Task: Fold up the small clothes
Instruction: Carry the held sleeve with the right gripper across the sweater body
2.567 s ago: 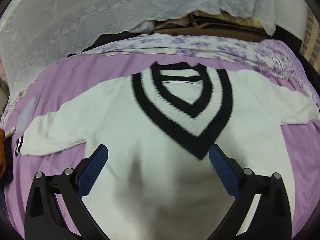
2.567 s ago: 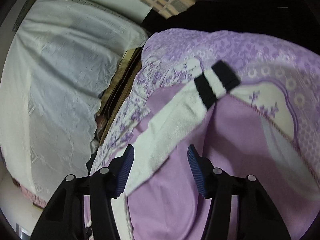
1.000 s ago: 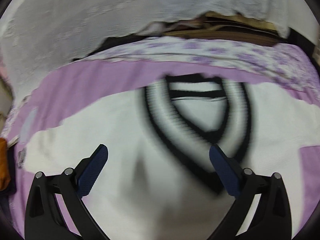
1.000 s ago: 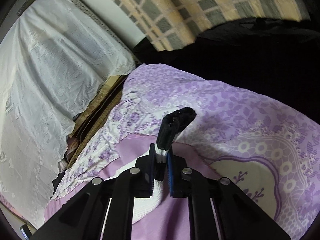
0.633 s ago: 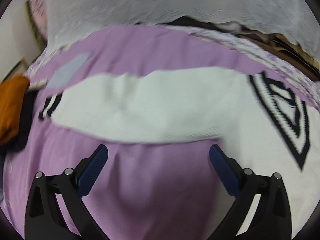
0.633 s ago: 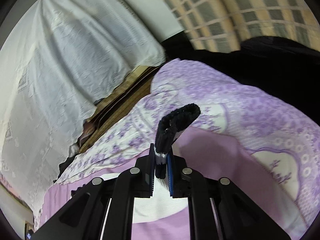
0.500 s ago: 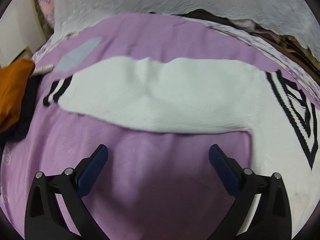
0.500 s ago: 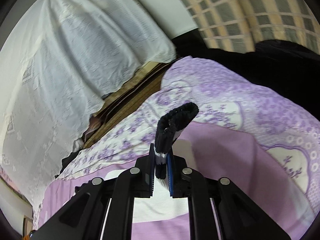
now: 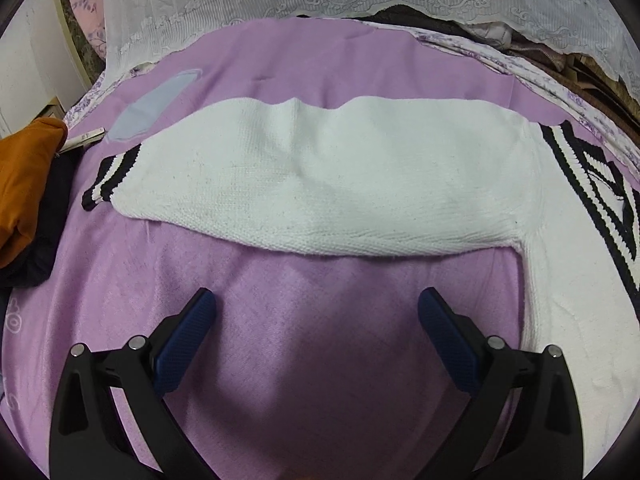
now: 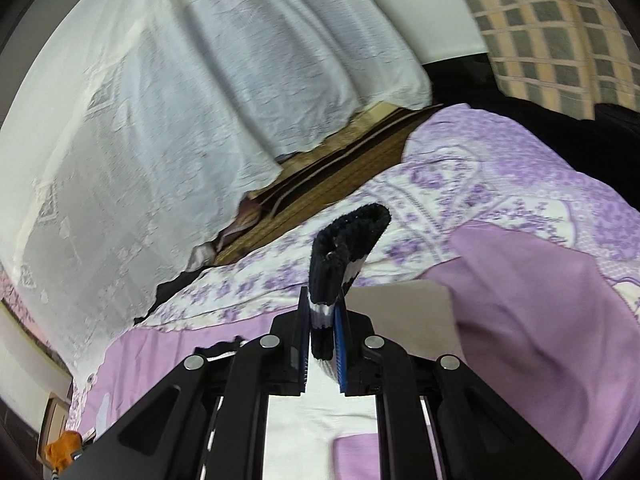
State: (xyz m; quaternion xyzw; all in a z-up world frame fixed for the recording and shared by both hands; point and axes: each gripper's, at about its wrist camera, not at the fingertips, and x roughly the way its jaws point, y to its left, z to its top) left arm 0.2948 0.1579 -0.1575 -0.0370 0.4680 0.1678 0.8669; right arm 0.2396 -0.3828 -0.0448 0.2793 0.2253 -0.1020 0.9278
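A white knit sweater (image 9: 340, 184) with a black-striped V-neck (image 9: 592, 184) lies flat on the purple bedspread (image 9: 320, 360). Its left sleeve stretches across the left wrist view and ends in a black-and-white striped cuff (image 9: 108, 182). My left gripper (image 9: 316, 320) is open and empty, just above the bedspread below that sleeve. My right gripper (image 10: 322, 320) is shut on the sweater's other striped cuff (image 10: 344, 248) and holds it lifted above the bed. The white sleeve trails down behind the right fingers.
An orange garment (image 9: 24, 184) on dark clothes (image 9: 40, 248) lies at the bed's left edge. A white lace cover (image 10: 160, 120) drapes over stacked things behind the bed. A floral quilt border (image 10: 500, 192) runs along the far side. A checked curtain (image 10: 552, 28) hangs at the right.
My left gripper swung left from the sweater's chest to below the left sleeve. My right gripper shut on the right cuff and lifted it, carrying it across the bed.
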